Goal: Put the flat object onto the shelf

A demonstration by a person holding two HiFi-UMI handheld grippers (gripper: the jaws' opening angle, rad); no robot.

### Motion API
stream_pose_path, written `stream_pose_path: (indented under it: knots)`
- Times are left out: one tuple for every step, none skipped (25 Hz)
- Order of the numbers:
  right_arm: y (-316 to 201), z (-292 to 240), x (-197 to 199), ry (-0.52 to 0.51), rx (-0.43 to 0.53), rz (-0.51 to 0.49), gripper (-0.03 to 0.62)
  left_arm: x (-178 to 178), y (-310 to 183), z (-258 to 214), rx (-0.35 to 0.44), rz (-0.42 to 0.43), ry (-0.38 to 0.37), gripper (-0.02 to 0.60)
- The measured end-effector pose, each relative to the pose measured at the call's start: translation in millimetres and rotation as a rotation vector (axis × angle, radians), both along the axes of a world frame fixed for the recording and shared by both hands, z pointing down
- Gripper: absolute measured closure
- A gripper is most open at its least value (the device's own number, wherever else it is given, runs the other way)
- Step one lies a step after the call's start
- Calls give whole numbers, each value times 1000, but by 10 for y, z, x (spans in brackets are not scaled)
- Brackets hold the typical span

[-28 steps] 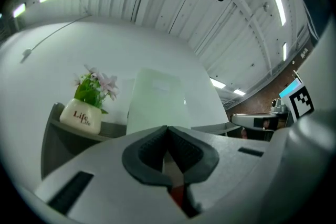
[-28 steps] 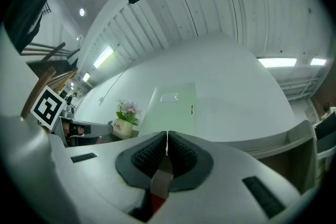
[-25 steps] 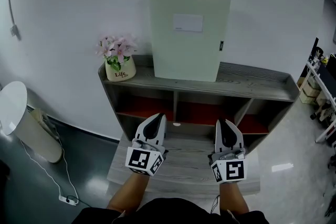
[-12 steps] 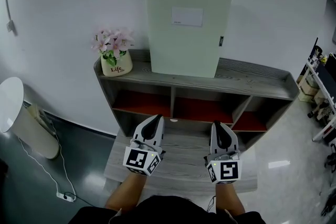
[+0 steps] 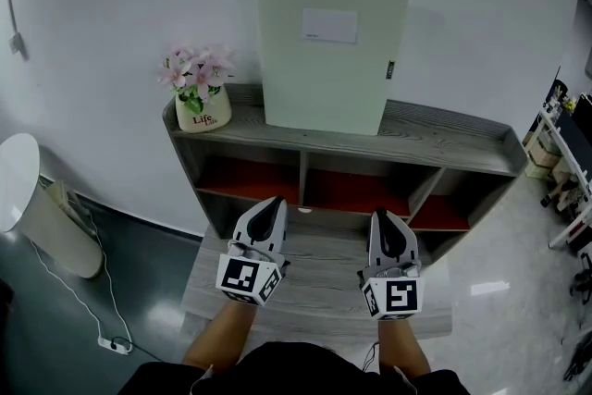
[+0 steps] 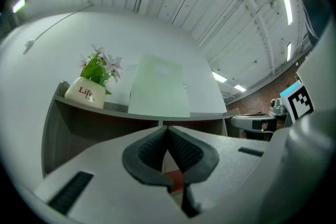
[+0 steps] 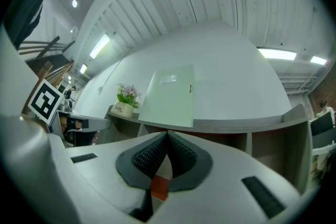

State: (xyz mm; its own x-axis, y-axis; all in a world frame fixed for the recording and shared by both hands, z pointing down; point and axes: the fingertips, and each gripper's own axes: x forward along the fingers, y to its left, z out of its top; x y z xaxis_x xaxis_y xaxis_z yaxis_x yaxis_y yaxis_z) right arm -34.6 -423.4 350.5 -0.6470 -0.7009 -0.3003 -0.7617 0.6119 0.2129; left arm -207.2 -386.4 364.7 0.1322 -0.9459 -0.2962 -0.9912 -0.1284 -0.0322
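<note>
Since a second ago, both of my tongs sit a little lower in the head view, the right pair more so. Nothing on the shelf has shifted.

1. Left tongs (image 5: 269,208): closed, pads meeting, nothing between them. They are held above the low grey counter (image 5: 319,287) in front of the shelf, well apart from the task's thing.

2. Right tongs (image 5: 386,219): also closed on nothing. They are level with the left pair and a short way to its right, above the same counter.

3. Flat object (image 5: 328,60): pale green panel with a white label near its top. It stands on its lower edge on the shelf top, its back against the white wall (image 5: 111,5). I judge the wall is its prop, since so thin a piece would hardly stand alone.

4. Shelf (image 5: 449,143): grey wood grain, with a raised lip at the right end and red-floored compartments beneath the top.

5. Flower pot (image 5: 203,114): cream, with pink blooms. It is at the left end of the shelf top, just beside the panel and not touching it.

Status, as I judge it: the panel is already placed, which is why both pairs are shut and held back with nothing to carry.
</note>
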Motion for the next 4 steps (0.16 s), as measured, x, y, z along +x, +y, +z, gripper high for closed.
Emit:
stream_pose_path:
  knots:
    - [-3,4,-3,-1,-1,-2,569,0,-4,0,0,-1,-1,574]
    - [-5,7,-7,-5,-2,-8,571,-3,-9,4,0,-2,0,574]
    - [-7,11,-11,-12,-5,-17,569,-7,-15,8,-1,-4,1,574]
    - [-9,14,-15,-20,-8,-26,571,-10,-22,13,-1,-6,2,574]
